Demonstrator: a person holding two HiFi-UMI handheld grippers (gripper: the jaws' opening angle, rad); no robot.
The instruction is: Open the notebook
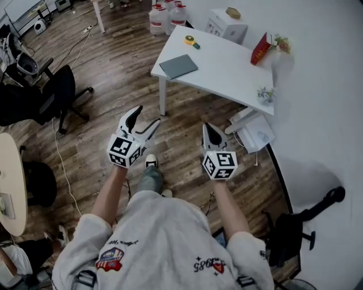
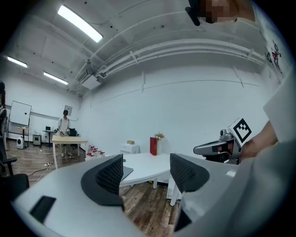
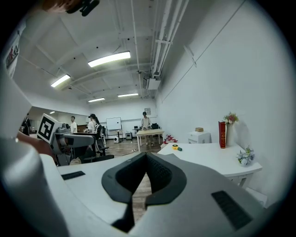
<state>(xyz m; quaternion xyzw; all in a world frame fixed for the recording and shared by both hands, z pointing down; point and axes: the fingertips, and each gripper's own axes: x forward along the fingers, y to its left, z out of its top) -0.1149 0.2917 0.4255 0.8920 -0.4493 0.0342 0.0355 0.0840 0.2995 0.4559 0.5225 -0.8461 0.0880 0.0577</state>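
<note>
A grey notebook (image 1: 178,66) lies closed on the left part of the white table (image 1: 227,73), well ahead of me. In the left gripper view a sliver of the notebook (image 2: 127,171) shows behind the left jaw. My left gripper (image 1: 143,121) is held over the wooden floor, short of the table, open with nothing between its jaws. My right gripper (image 1: 211,133) hangs beside it, also short of the table, with its jaws shut and empty. In the right gripper view the jaws (image 3: 147,163) meet at their tips.
On the table are a yellow tape measure (image 1: 190,41), a red book (image 1: 261,49), small flowers (image 1: 266,94) and a white box (image 1: 227,25). Water bottles (image 1: 167,17) stand on the floor beyond. Office chairs (image 1: 54,93) are at left, another chair (image 1: 295,226) at right.
</note>
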